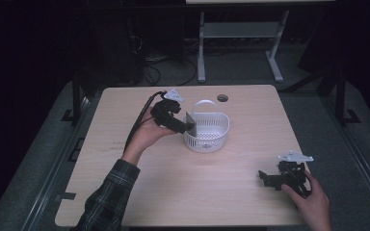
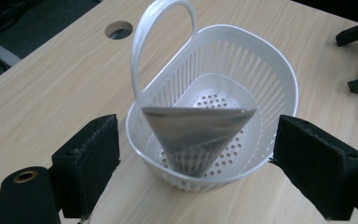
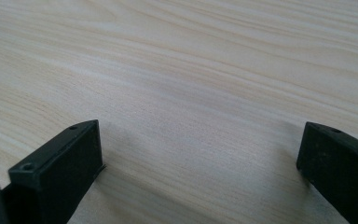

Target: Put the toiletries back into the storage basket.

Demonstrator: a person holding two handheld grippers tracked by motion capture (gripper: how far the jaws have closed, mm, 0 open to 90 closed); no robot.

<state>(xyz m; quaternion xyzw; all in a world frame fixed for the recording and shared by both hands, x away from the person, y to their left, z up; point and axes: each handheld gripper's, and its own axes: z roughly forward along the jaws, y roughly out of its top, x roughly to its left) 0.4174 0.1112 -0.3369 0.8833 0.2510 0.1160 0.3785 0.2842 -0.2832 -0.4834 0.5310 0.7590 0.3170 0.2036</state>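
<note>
Both grippers spread wide, nothing gripped.

The left gripper [image 2: 196, 158] stands released before the white slotted plastic basket [image 2: 279, 79] near the wooden table's [image 1: 139, 192] far edge; a grey triangular packet [image 2: 193, 133] leans inside. The right gripper [image 3: 200, 163] gapes over bare wood by the near right corner.

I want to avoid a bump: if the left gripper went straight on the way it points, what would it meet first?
Probably the grey cone-shaped piece leaning in the white basket, straight ahead between the left gripper's open jaws. The basket's near rim lies just under that line, so depth is uncertain.
</note>
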